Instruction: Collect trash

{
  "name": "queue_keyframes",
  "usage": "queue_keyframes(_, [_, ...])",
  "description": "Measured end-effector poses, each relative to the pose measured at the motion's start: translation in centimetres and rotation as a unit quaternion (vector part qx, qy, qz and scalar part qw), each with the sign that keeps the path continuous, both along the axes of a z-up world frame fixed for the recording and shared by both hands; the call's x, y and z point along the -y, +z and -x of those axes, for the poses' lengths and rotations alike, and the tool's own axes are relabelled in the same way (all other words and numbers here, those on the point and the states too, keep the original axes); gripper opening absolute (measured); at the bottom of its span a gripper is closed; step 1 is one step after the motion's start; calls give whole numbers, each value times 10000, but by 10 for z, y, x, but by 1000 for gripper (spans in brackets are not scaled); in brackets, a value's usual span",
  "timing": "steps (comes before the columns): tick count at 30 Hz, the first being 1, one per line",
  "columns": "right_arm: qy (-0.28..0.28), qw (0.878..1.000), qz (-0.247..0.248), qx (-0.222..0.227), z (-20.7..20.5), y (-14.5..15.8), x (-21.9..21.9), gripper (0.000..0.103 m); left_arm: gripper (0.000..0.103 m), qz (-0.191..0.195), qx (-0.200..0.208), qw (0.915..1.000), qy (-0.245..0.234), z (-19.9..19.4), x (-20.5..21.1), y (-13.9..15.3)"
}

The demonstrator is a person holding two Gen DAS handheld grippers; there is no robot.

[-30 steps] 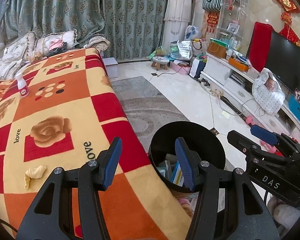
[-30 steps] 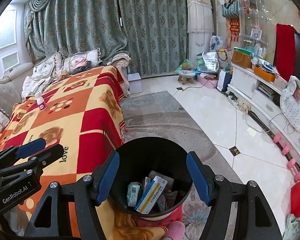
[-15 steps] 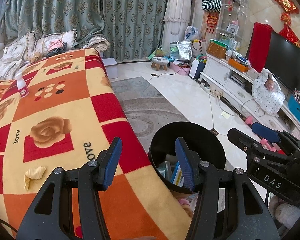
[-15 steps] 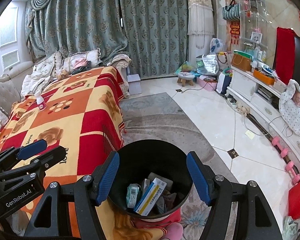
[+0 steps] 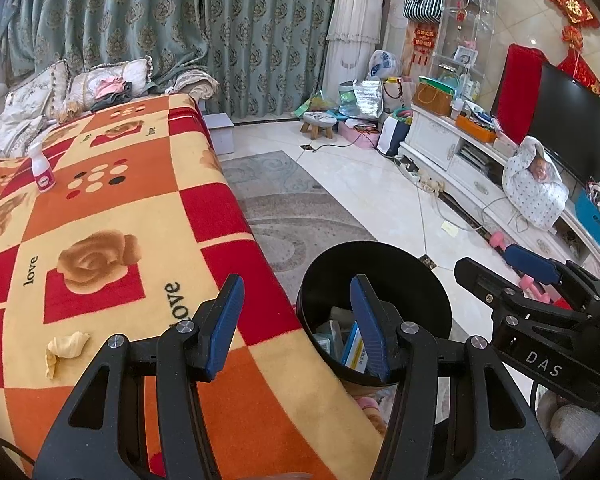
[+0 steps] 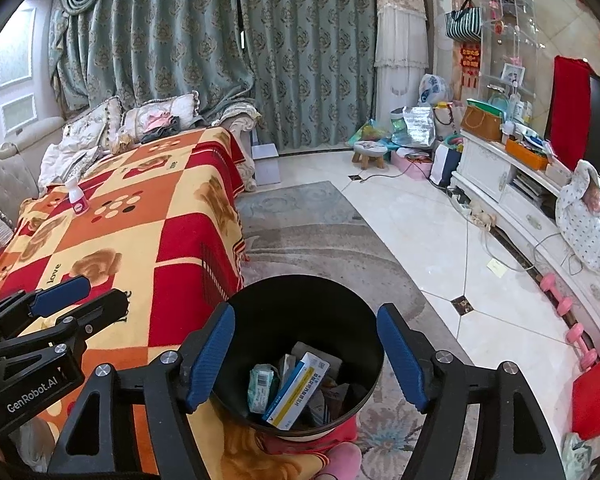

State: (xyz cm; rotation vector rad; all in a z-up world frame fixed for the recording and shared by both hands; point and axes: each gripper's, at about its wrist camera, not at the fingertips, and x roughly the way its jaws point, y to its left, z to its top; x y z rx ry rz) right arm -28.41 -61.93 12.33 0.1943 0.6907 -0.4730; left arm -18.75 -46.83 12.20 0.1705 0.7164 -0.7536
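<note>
Blanket (image 5: 112, 200) carries crumpled tissue (image 5: 64, 350) and bottle (image 5: 42, 168), beside bin (image 6: 300, 320).

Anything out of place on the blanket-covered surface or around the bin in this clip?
One crumpled yellowish scrap lies loose on the patterned blanket, outside the black bin. A small white spray bottle stands upright farther back. Nothing looks spilled or damaged.

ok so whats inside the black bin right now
In the black bin: a blue and white box leaning on end, a green packet beside it, and other wrappers. Anything beneath that pile is covered.
</note>
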Motion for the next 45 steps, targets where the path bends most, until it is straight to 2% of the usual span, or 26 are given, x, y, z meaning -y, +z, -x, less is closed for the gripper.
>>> queue_keyframes(45, [10, 9999, 12, -114, -2, -4, 3, 74, 54, -21, -27, 10000, -31, -6, 0, -8])
